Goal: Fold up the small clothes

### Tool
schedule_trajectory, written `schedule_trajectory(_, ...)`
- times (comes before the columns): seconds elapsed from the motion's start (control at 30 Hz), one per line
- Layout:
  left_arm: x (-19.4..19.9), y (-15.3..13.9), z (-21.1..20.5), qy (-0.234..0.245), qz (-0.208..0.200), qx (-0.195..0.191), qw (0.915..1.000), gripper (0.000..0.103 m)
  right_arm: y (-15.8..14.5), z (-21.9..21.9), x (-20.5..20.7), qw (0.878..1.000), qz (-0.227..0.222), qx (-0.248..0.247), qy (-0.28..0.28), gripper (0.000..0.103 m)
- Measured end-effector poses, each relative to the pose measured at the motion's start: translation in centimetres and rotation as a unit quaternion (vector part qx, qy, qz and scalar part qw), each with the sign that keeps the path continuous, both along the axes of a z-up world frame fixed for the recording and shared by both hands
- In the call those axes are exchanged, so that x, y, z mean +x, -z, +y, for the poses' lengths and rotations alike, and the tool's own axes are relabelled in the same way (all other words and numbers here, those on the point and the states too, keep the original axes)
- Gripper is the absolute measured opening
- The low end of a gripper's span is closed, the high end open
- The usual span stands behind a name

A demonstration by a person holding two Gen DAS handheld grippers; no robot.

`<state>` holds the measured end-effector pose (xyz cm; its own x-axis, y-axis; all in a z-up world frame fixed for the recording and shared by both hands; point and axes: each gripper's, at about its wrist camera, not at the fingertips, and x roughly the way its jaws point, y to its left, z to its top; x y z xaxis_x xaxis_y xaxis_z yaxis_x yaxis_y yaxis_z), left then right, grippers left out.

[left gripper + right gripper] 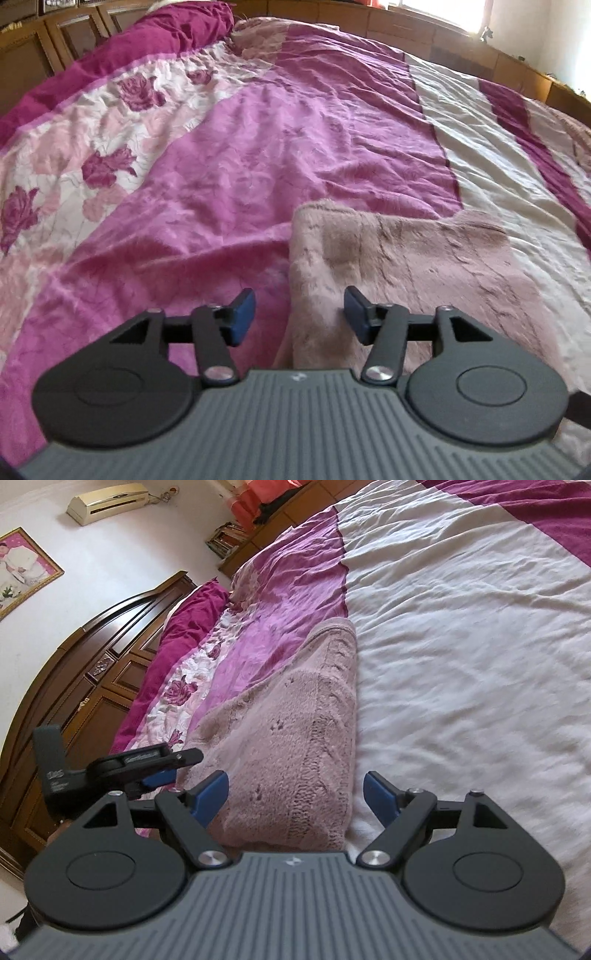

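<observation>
**Pink knit folded on the bed, both grippers free**

At the left, the left gripper (299, 314) hung over the near edge of the knitted garment (402, 266), its jaws part open with nothing pinched between the blue pads (242, 314). The garment lay folded into a long strip on the quilted bedspread (221, 166), across the seam between its pink and cream panels. To the right, the right gripper (295, 797) stood wide open above the strip's near end, empty.

The risk, I judged: a shallow bite would catch only the top layer and drag the fold open, since loose cable-knit stretches and the satiny, wrinkled cover lets it slide.
</observation>
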<state>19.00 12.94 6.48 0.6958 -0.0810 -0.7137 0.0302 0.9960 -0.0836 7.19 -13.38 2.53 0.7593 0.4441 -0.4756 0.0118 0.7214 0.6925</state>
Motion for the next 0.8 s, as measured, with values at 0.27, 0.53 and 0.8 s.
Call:
schedule_trajectory(0.27, -2.9, 1.1, -0.3, 0.033, 0.006, 0.034, 0.9989, 0.068, -0.7, 1.5, 0.0, 1.000, -0.008, -0.018, -0.014, 0.085)
schedule_trajectory(0.53, -3.1, 1.6, 1.9, 0.006, 0.016, -0.006, 0.9998, 0.068, -1.6, 1.9, -0.1, 0.998, -0.020, -0.037, -0.040, 0.085)
schedule_trajectory(0.8, -2.9, 2.0, 3.6, -0.027, 0.051, -0.130, 0.9898, 0.068, -0.8, -0.9, 2.5, 1.000, 0.013, 0.022, -0.014, 0.090)
